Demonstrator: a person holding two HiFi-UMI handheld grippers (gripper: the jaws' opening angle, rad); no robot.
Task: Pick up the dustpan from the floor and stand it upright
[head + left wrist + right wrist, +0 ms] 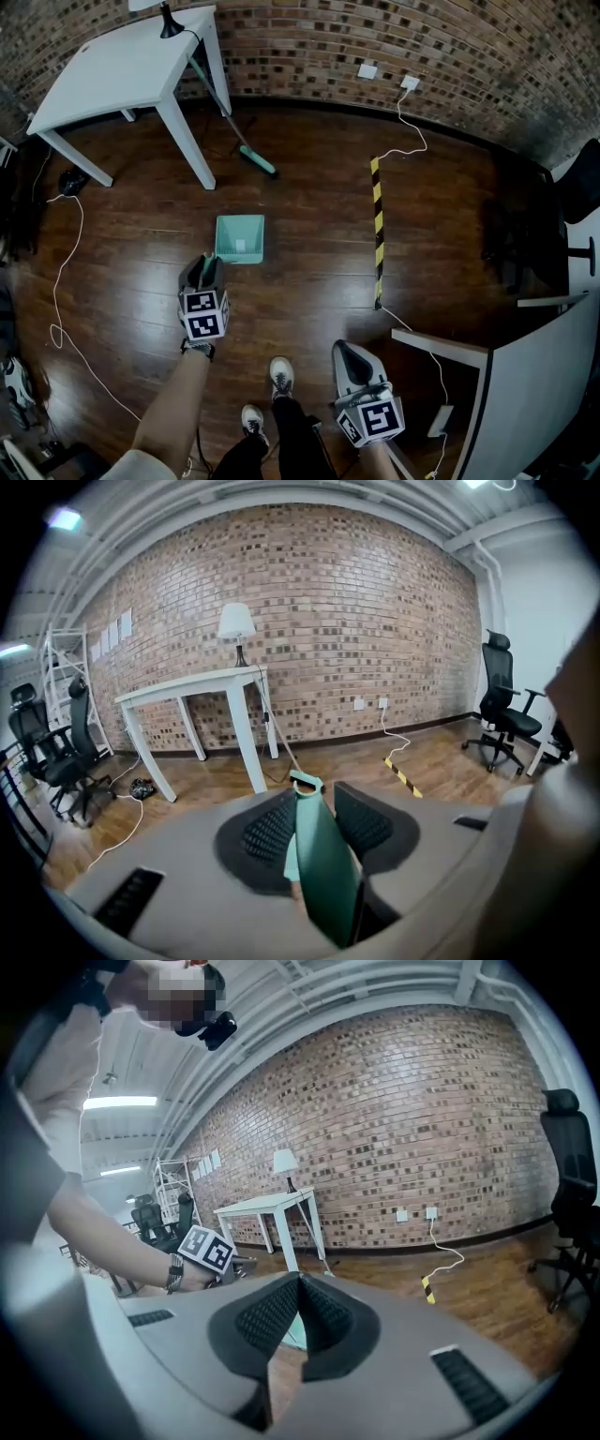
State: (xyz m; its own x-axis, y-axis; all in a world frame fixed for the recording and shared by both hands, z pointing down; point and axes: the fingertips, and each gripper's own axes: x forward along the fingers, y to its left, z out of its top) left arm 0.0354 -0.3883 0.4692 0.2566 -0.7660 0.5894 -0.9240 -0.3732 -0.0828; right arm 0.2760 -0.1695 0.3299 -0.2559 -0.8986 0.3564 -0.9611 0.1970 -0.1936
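Dustpan (240, 239) gripped, not yet stood upright

Right gripper (300, 1288) is nearest, jaws closed together on nothing. Left gripper (204, 267) is clamped on the handle (323, 864) near its top. The scoop end lies beyond, open face up, and contact with the floor (309, 281) cannot be determined. Pick-up judged done; standing it upright and letting go remain. Broom (255, 159) lies farther off.

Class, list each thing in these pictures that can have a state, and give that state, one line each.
dustpan, held by its handle
left tool, shut on the dustpan handle
right tool, shut, empty
broom, leaning against the white table, head on floor
lamp, standing upright on that table
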